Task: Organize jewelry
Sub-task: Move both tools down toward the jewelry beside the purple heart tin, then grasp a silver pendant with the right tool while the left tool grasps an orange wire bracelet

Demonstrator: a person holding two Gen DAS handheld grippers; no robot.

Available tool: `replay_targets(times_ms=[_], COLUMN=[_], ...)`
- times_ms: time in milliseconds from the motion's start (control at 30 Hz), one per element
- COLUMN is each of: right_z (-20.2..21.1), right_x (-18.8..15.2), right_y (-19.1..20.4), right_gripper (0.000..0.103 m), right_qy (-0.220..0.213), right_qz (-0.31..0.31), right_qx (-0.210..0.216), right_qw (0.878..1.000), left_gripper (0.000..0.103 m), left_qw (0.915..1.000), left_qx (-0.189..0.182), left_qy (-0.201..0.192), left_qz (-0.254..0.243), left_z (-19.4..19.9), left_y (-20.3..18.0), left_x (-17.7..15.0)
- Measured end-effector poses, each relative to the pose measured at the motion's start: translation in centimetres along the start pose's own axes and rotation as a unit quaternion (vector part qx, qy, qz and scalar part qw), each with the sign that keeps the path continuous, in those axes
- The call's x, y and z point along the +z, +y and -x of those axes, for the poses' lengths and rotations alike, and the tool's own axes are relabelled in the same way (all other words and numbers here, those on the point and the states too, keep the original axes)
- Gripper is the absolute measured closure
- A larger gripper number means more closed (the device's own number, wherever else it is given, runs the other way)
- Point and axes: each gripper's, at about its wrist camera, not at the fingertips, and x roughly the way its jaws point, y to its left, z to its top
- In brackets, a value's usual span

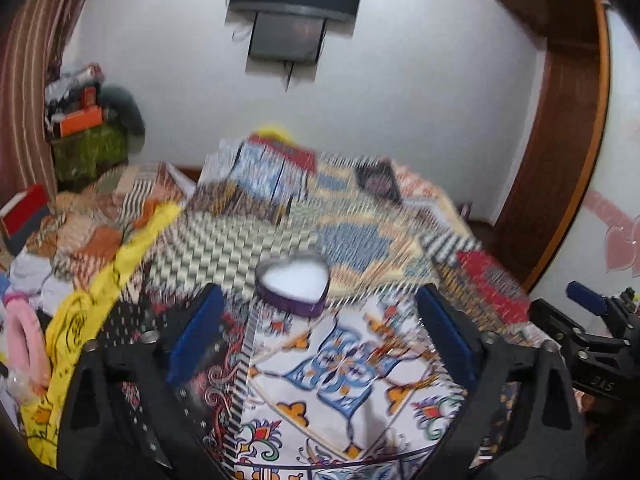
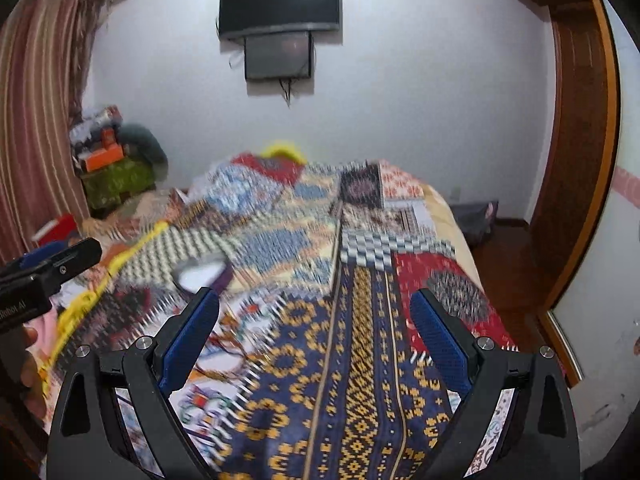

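A heart-shaped purple box [image 1: 293,286] with a white inside lies open on the patterned bedspread, just beyond my left gripper [image 1: 318,300]. The left gripper is open and empty, its blue pads wide apart. In the right wrist view the box [image 2: 202,274] is blurred, ahead and to the left of my right gripper [image 2: 316,304], which is open and empty above the bedspread. The right gripper also shows at the right edge of the left wrist view [image 1: 592,320], and the left one at the left edge of the right wrist view [image 2: 52,268]. I see no jewelry; both views are blurred.
The bed [image 2: 360,320] is covered with a patchwork spread. A yellow cloth [image 1: 104,292] and pink items lie at its left side. A pile of boxes and clothes [image 1: 88,120] stands in the far left corner. A wooden door frame [image 2: 576,160] is at the right.
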Motion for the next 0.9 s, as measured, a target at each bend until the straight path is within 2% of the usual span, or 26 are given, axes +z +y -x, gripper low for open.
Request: replay_targets(times_ms=[67, 200, 367, 500, 600, 767, 900], right_z=[-0.6, -2.4, -4.3, -5.7, -6.4, -7.0, -7.5], right_x=[-0.5, -1.7, -2.3, -2.3, -2.1, -1.8, -1.7], right_y=[-0.1, -0.3, -0.2, -0.1, 0.4, 1.0, 1.6], right_gripper=[0.008, 0.009, 0.029, 0.046, 0.055, 0.063, 0.067], right_qy=[0.016, 0.056, 0.093, 0.116, 0.129, 0.14, 0.145], right_qz=[0.004, 0.005, 0.0, -0.001, 0.012, 0.03, 0.034], right_qx=[0.0, 0.019, 0.056, 0.086, 0.102, 0.125, 0.143], right_qw=[1.0, 0.998, 0.994, 0.989, 0.986, 0.982, 0.978], left_gripper=[0.018, 0.022, 0.023, 0.023, 0.032, 0.063, 0.063], left_qw=[0.9996, 0.9976, 0.9923, 0.9872, 0.9816, 0.9742, 0.97], left_qx=[0.014, 0.009, -0.015, -0.035, -0.051, -0.067, -0.086], left_qy=[0.026, 0.067, 0.112, 0.132, 0.15, 0.181, 0.2], left_qz=[-0.002, -0.018, -0.051, -0.082, -0.106, -0.117, -0.109], left_z=[-1.8, -4.3, -6.5, -7.1, -7.6, -8.6, -9.3], left_y=[0.2, 0.0, -1.3, -2.7, -3.6, -4.2, -4.3], left_x=[-0.7, -2.1, -3.1, -3.5, -3.7, -4.2, -4.5])
